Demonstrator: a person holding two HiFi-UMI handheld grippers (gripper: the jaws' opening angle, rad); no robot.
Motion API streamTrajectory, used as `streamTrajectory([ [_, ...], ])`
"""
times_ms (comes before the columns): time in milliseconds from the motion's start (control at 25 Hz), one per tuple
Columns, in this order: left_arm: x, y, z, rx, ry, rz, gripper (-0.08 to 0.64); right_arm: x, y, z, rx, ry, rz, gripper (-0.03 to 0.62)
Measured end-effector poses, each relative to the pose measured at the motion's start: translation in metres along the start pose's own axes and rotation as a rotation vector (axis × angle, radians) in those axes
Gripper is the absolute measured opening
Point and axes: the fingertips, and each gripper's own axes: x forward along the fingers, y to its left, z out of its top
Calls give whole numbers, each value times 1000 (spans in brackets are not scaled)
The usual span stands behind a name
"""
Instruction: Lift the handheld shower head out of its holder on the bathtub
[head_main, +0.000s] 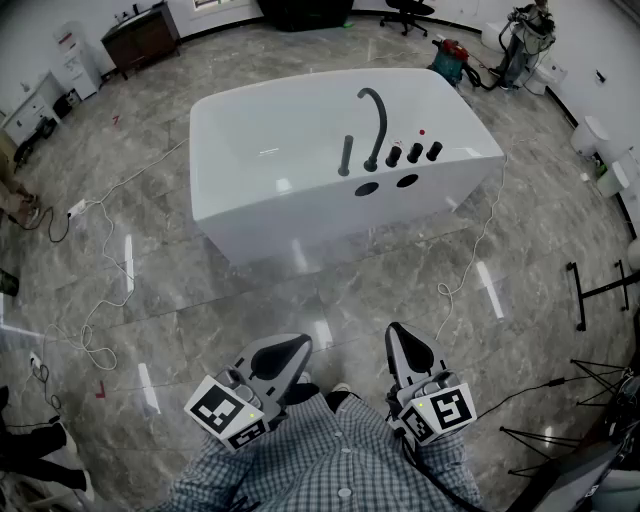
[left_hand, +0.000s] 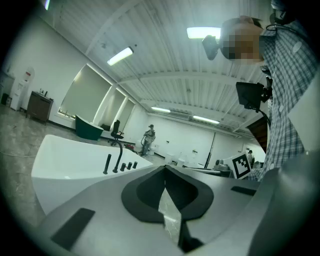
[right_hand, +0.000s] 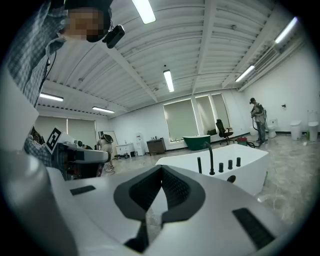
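- The shower head (head_main: 346, 155) stands upright in its holder on the bathtub (head_main: 250, 150) rim, at 9 o'clock of the curved spout (head_main: 375, 125). It is well apart from both grippers, at their 12 o'clock.
- To do this well, I judge: step closer, spread one gripper's jaws, pinch the handle squarely and draw it straight up.
- The left gripper (head_main: 298, 346) and right gripper (head_main: 396, 332) are each pressed together, holding nothing.
- No writing is readable; there are only square markers on the gripper cubes.
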Motion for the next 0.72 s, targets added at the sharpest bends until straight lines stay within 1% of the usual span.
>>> streamTrajectory([
  [160, -5, 1, 0, -2, 1, -1, 6, 1, 7, -1, -1, 1, 7, 17],
  [720, 1, -3, -1, -3, 4, 1, 6, -4, 1, 0, 0, 2, 12, 17],
])
